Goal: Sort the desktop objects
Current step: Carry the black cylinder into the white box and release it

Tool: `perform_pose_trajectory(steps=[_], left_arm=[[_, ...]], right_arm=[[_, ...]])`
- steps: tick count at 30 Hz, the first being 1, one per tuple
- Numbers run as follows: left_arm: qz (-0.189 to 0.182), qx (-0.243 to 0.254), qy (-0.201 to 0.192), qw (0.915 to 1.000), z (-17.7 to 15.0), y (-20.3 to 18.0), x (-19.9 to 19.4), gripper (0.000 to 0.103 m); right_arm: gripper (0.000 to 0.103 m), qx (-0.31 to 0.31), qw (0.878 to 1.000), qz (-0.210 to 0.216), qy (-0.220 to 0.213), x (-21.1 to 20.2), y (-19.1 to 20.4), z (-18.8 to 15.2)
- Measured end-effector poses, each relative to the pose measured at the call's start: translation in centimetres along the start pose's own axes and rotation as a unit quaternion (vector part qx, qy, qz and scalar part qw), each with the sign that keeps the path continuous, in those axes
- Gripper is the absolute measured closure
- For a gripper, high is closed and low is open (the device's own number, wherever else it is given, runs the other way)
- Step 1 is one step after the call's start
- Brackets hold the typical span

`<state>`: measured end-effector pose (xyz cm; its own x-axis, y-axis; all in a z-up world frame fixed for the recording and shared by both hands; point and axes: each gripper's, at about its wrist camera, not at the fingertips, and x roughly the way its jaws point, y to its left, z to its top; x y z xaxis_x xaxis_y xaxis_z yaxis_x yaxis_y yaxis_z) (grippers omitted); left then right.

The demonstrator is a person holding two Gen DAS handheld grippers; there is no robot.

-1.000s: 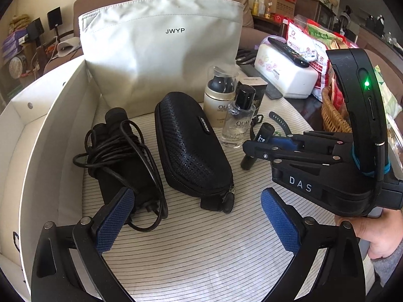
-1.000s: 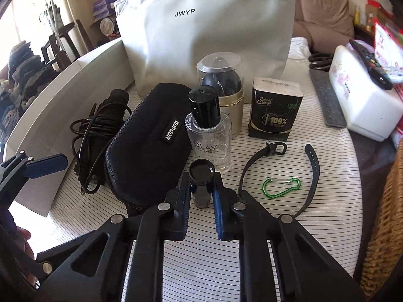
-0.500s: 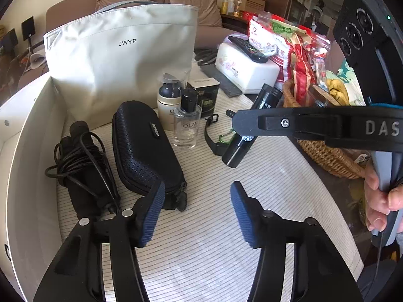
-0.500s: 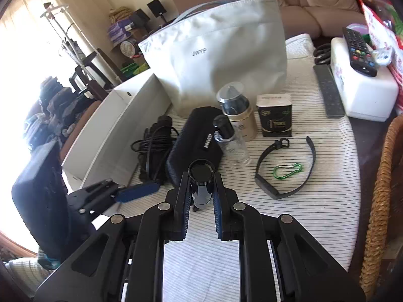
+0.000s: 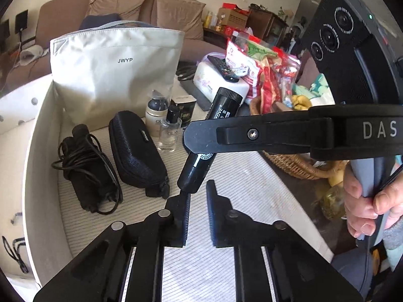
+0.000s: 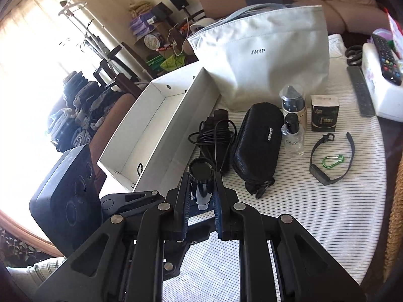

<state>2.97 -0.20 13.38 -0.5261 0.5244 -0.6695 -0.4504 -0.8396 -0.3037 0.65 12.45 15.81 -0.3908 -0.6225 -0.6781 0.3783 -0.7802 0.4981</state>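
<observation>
Containers first: white cardboard box [image 6: 161,130], open-topped, ahead and to the left of the right gripper [image 6: 200,210]; its visible floor is bare apart from a small dark loop near the close end. Grey fabric bag [image 6: 267,68] marked JWYP, upright beyond the box's far corner; its contents are hidden. Wicker basket [image 5: 289,161], seen past the right gripper's arm from the left wrist view, packed with what look like snack packets [image 5: 262,73], though glare blurs the labels.

Right gripper: clenched on a black cylindrical tube [image 6: 201,176], held off the striped tablecloth [image 6: 314,214] with its round cap towards the camera; the tube sits just short of the box's near corner. Left gripper [image 5: 197,212]: fingers drawn nearly together with nothing between them, directly beneath the tube's lower end.

Ahead of the right gripper on the cloth: coiled black power adapter [image 6: 214,138], black zip case [image 6: 257,141], clear Olay bottle [image 6: 293,137], domed pump bottle [image 6: 293,103], small dark carton [image 6: 325,115], black wrist strap [image 6: 327,161] encircling a green carabiner [image 6: 333,161].

Change since a second ago: the tube stood on the cloth between the right gripper's fingers and is now lifted; the left gripper's fingers, then spread wide, have closed.
</observation>
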Motion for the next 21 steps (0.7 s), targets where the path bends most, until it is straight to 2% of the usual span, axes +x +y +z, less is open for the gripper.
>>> perform_pose_trajectory(steps=[1, 5, 6, 8, 10, 12, 13, 14, 16, 17, 19, 20, 21], left_arm=[[-0.015, -0.008, -0.002, 0.9999, -0.2, 0.3, -0.5, 0.095], [-0.022, -0.027, -0.017, 0.9992, -0.4, 1.0, -2.3, 0.093], [-0.025, -0.032, -0.024, 0.9989, -0.4, 1.2, -2.9, 0.091], [-0.037, -0.031, -0.039, 0.9981, -0.6, 1.4, -3.9, 0.077], [-0.020, -0.007, -0.050, 0.9985, -0.7, 1.1, -4.7, 0.072], [0.001, 0.012, -0.050, 0.9987, -0.8, 0.8, -5.1, 0.072], [0.013, 0.019, -0.051, 0.9984, -0.8, 0.6, -5.3, 0.066], [0.028, 0.025, -0.056, 0.9977, -0.9, 0.5, -5.6, 0.053], [0.056, 0.037, -0.074, 0.9950, -0.9, 0.3, -6.5, 0.032], [0.062, 0.040, -0.084, 0.9937, -0.9, 0.3, -6.9, 0.026], [0.044, 0.044, -0.088, 0.9942, -0.8, 0.1, -7.3, 0.027], [0.037, 0.050, -0.081, 0.9948, -0.6, 0.0, -7.0, 0.037], [0.040, 0.057, -0.068, 0.9952, -0.5, -0.3, -6.6, 0.055]], right_arm=[[0.087, 0.000, 1.000, 0.003, 0.000, -0.1, 0.4, 0.0], [0.087, 0.005, 1.000, 0.012, 0.000, -0.3, 2.0, 0.2], [0.088, 0.008, 1.000, 0.017, -0.003, -0.3, 2.3, 0.1], [0.088, 0.013, 1.000, 0.021, -0.008, -0.4, 2.9, 0.2], [0.087, 0.007, 1.000, 0.017, -0.010, -0.4, 3.7, 0.4], [0.088, 0.001, 1.000, 0.013, -0.008, -0.3, 4.4, 0.4], [0.087, -0.002, 1.000, 0.008, -0.007, -0.3, 4.8, 0.4], [0.087, -0.005, 1.000, 0.003, -0.006, -0.2, 5.2, 0.3], [0.087, -0.013, 1.000, -0.008, 0.001, 0.0, 5.6, 0.2], [0.087, -0.015, 1.000, -0.012, 0.005, 0.2, 5.8, 0.1], [0.087, -0.017, 1.000, -0.012, 0.013, 0.6, 6.1, -0.1], [0.087, -0.017, 1.000, -0.010, 0.015, 0.8, 6.3, -0.2], [0.087, -0.017, 1.000, -0.007, 0.016, 1.0, 6.4, -0.3]])
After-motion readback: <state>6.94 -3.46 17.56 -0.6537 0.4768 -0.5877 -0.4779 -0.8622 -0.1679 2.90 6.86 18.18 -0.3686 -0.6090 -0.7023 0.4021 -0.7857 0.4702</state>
